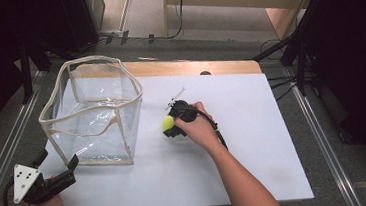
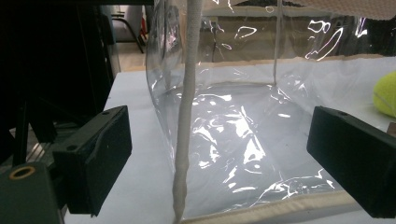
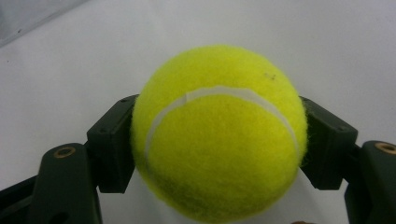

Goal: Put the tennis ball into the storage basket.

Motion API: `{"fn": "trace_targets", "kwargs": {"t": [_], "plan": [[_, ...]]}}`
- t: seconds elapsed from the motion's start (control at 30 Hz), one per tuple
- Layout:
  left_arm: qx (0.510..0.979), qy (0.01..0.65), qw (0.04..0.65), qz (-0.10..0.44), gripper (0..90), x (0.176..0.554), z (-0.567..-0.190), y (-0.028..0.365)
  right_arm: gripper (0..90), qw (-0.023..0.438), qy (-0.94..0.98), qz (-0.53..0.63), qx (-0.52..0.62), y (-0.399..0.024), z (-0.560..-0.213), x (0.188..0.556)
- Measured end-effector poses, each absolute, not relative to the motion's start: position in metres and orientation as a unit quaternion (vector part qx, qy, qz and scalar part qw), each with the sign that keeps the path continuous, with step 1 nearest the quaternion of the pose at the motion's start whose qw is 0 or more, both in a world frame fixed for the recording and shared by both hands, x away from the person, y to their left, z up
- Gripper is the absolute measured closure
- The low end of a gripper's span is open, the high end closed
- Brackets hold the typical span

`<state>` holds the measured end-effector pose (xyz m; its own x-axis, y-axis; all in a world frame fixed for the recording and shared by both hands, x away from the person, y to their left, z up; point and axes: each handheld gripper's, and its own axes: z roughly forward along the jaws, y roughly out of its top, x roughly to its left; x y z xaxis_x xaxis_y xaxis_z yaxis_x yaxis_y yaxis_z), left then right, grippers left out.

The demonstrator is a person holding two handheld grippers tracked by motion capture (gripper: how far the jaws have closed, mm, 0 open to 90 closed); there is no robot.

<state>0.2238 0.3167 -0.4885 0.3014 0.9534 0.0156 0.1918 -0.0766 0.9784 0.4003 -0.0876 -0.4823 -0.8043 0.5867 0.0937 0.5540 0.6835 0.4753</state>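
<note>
Two black jaws of the right gripper (image 3: 219,140) press against either side of a yellow tennis ball (image 3: 219,135), clamping it just above the white table (image 1: 254,142), near its middle. Off to the left stands a clear plastic bag (image 1: 94,111), upright and open-topped. At its near corner the left gripper (image 1: 58,159) rests with jaws spread wide, holding nothing.

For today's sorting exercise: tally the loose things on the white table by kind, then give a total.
Tennis ball, yellow, clamped in the right gripper: 1
Clear plastic bag with cream trim, standing open: 1
Total: 2
</note>
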Motion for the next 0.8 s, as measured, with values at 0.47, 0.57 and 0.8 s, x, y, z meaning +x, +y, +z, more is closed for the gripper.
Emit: {"fn": "trace_targets", "kwargs": {"t": [0.47,0.57,0.8], "plan": [[0.630,0.454,0.505,0.377,6.9,0.223,-0.488,0.317,24.1,0.025,0.917,0.267,0.295,-0.083,-0.474,0.397],[0.630,0.455,0.504,0.378,6.9,0.223,-0.488,0.317,24.1,0.022,0.917,0.272,0.291,-0.081,-0.473,0.396],[0.630,0.454,0.504,0.378,6.9,0.223,-0.488,0.317,24.1,0.012,0.914,0.282,0.290,-0.079,-0.468,0.398]]}}
